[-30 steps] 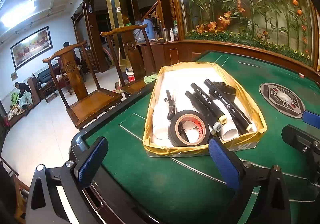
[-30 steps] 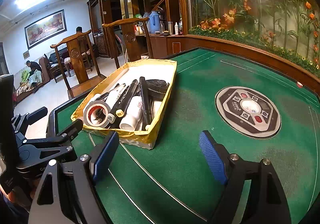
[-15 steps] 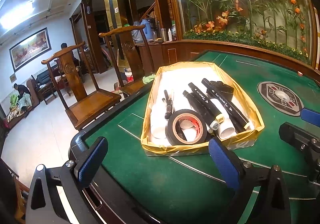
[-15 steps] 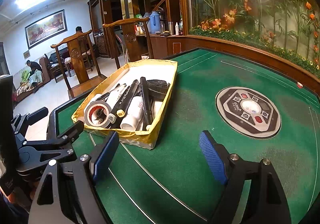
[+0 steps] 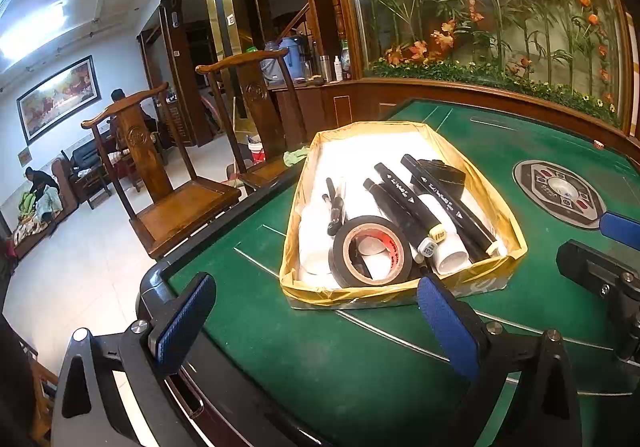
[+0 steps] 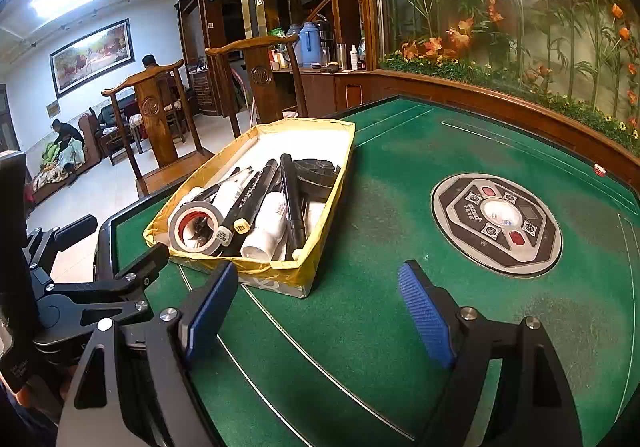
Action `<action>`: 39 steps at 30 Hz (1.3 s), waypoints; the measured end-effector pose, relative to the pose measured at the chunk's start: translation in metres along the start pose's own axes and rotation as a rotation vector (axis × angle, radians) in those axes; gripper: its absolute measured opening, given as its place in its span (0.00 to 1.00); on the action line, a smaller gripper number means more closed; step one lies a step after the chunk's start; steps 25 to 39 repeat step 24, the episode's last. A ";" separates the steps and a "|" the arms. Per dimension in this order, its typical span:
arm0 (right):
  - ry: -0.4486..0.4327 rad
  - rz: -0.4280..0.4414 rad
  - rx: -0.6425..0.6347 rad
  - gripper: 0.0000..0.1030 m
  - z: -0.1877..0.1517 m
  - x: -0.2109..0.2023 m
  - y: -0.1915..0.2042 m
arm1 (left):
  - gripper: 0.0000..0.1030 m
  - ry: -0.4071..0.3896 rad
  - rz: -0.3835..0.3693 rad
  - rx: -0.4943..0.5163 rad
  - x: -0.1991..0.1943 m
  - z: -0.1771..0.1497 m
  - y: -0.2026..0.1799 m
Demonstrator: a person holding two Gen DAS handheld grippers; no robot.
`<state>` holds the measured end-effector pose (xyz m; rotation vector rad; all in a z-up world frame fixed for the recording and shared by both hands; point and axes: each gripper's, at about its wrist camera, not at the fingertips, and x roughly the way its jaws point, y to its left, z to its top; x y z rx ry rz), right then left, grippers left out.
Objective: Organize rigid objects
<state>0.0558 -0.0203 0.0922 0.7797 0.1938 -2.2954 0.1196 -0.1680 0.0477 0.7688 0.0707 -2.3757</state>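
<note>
Markers, black-bodied with pale caps, lie lengthwise in a shallow yellow-rimmed cardboard tray with a white floor, alongside a black roll of tape with a red inner label, a white plastic tube, a thin black pen and a black boxy object at the tray's far end. That tray sits on a green felt game table marked with thin white lines, near the table's left edge and its near-left corner; a grey octagonal control panel is set into the felt toward the middle. The left gripper hovers over the near-left corner, blue-padded fingers spread wide with nothing between them, and the right gripper hangs over bare felt just beside the tray, likewise spread and empty. Beyond the left edge stand two carved wooden chairs on a pale tiled floor. A glass panel of artificial flowers backs the far side, and a framed landscape painting hangs on the white wall.
</note>
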 end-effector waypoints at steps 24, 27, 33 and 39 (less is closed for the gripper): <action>-0.003 0.000 0.000 0.80 0.001 -0.001 0.000 | 0.99 0.006 -0.008 -0.003 -0.001 -0.001 0.000; -0.003 0.000 0.000 0.80 0.001 -0.001 0.000 | 0.99 0.006 -0.008 -0.003 -0.001 -0.001 0.000; -0.003 0.000 0.000 0.80 0.001 -0.001 0.000 | 0.99 0.006 -0.008 -0.003 -0.001 -0.001 0.000; -0.003 0.000 0.000 0.80 0.001 -0.001 0.000 | 0.99 0.006 -0.008 -0.003 -0.001 -0.001 0.000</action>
